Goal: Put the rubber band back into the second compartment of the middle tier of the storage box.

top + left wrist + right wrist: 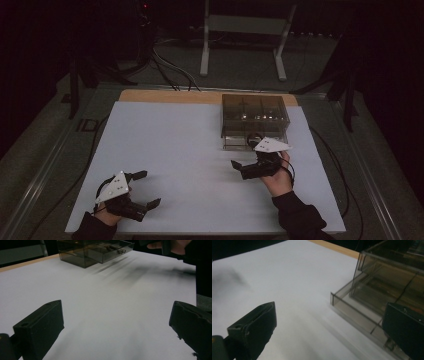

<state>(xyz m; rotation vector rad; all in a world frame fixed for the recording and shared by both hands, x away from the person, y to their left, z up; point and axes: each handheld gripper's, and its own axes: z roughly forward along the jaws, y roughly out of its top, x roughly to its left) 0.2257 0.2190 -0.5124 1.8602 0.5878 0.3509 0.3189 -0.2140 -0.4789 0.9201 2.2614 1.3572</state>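
Right gripper [243, 159] sits jaws apart right beside the smoky clear drawer box [255, 120] with its bottom drawer [362, 315] out, left gripper [143, 189] jaws apart over the white bench [175, 150].

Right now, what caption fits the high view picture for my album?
Two open grippers, left and right, over a white table by a smoky clear drawer box.

Dark lab: floor cables [170, 70], metal stand [245, 30], white-covered table [175, 150].
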